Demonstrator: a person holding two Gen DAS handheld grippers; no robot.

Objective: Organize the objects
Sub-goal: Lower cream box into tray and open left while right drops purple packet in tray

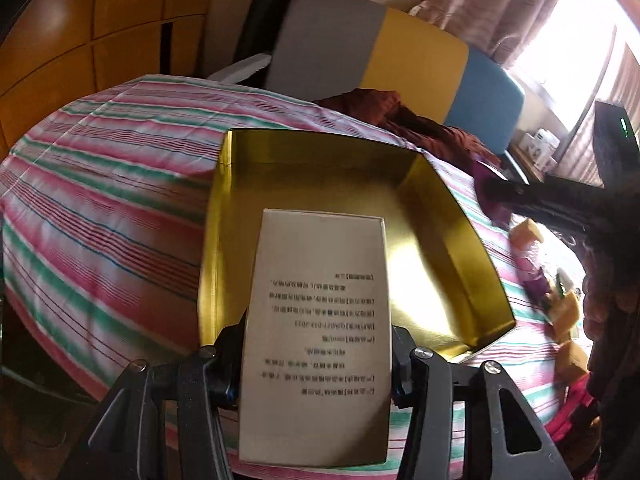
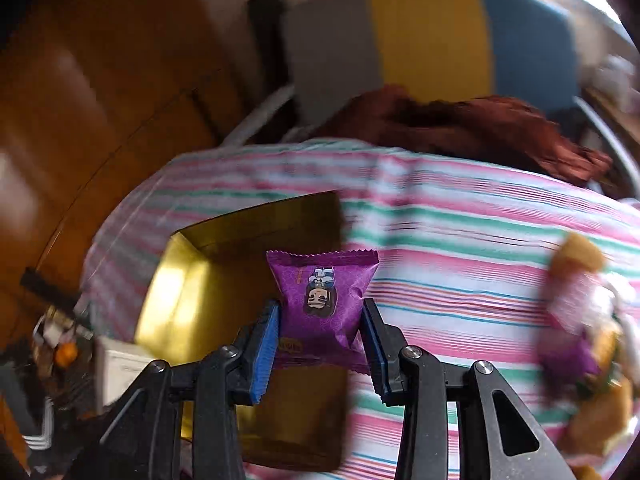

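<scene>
Gold tray [image 1: 440,216] sits empty on striped bedspread [image 1: 100,200]. Your left gripper [image 1: 318,354] clamps white carton [image 1: 320,320], poised over tray's near edge. Your right gripper [image 2: 320,344] pinches purple snack packet [image 2: 324,296] beside tray. Loading step; next, lower carton flat inside, then packet alongside.

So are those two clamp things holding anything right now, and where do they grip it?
Left hand-held gripper: a white printed box, clamped by its long sides near the bottom. Right hand-held gripper: a purple snack packet, pinched at both side edges.
</scene>
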